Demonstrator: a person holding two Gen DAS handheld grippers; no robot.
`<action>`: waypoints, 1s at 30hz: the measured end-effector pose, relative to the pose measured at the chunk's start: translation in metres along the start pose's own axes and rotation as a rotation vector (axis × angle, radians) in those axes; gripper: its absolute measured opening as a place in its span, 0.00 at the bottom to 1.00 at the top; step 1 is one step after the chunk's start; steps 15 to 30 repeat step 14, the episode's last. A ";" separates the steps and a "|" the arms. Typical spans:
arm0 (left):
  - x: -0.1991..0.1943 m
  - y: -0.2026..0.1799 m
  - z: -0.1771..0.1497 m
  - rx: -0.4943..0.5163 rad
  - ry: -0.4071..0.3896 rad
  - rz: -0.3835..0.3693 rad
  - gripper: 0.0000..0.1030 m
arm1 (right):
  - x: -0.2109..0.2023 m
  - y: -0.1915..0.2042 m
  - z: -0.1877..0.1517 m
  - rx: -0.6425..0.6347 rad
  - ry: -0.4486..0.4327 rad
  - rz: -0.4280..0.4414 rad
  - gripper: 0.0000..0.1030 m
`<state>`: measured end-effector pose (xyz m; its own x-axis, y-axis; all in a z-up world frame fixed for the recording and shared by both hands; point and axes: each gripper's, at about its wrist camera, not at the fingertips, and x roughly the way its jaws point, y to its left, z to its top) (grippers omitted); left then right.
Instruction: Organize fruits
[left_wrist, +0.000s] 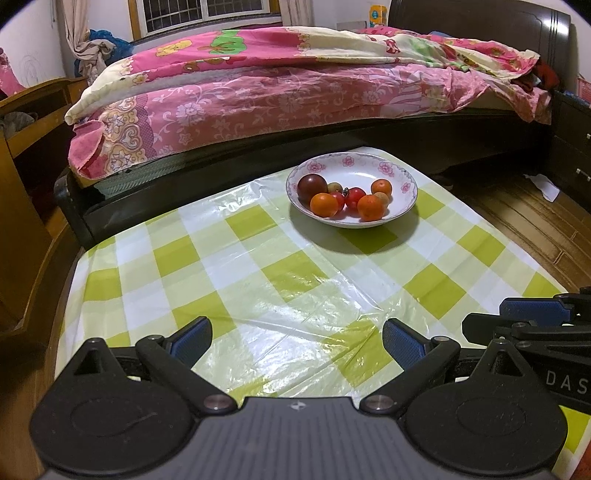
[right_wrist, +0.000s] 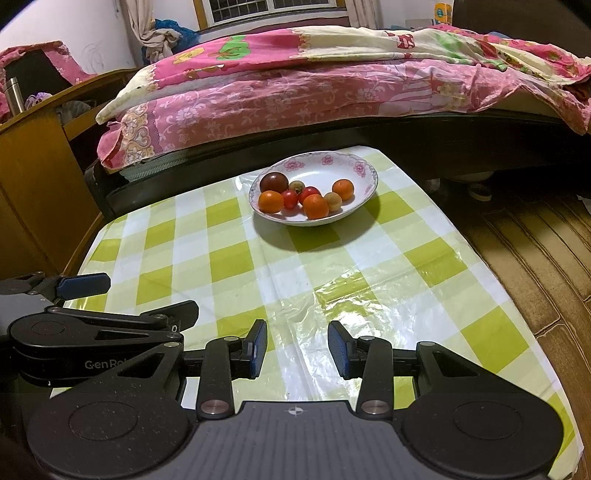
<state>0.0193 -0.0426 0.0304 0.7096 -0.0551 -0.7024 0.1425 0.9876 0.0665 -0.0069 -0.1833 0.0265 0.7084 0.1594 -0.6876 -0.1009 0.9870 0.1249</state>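
A white flowered bowl (left_wrist: 402, 201) (right_wrist: 364, 184) stands at the far end of the checked table. In it lie a dark purple fruit (left_wrist: 312, 186) (right_wrist: 273, 182), three small oranges (left_wrist: 324, 205) (right_wrist: 270, 201), red tomatoes (left_wrist: 355, 197) (right_wrist: 309, 192) and small tan fruits (right_wrist: 333, 201). My left gripper (left_wrist: 297, 341) hangs over the near part of the table, jaws wide open and empty. My right gripper (right_wrist: 297, 345) is beside it, partly open, with nothing between its blue pads (right_wrist: 260, 341). Each gripper shows at the edge of the other's view.
The green and white plastic cloth (left_wrist: 258, 266) (right_wrist: 369, 266) covers the table. A bed with a pink quilt (left_wrist: 277, 92) runs along the far side. A wooden desk (right_wrist: 33, 155) stands to the left and wood floor (right_wrist: 535, 258) lies to the right.
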 end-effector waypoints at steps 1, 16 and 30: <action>0.000 0.000 0.000 -0.001 0.000 0.000 1.00 | 0.000 0.000 0.000 0.000 0.000 0.000 0.35; -0.004 0.001 -0.002 -0.004 -0.003 0.008 1.00 | -0.001 0.001 -0.001 0.001 -0.001 -0.002 0.35; -0.004 0.001 -0.002 -0.004 -0.003 0.008 1.00 | -0.001 0.001 -0.001 0.001 -0.001 -0.002 0.35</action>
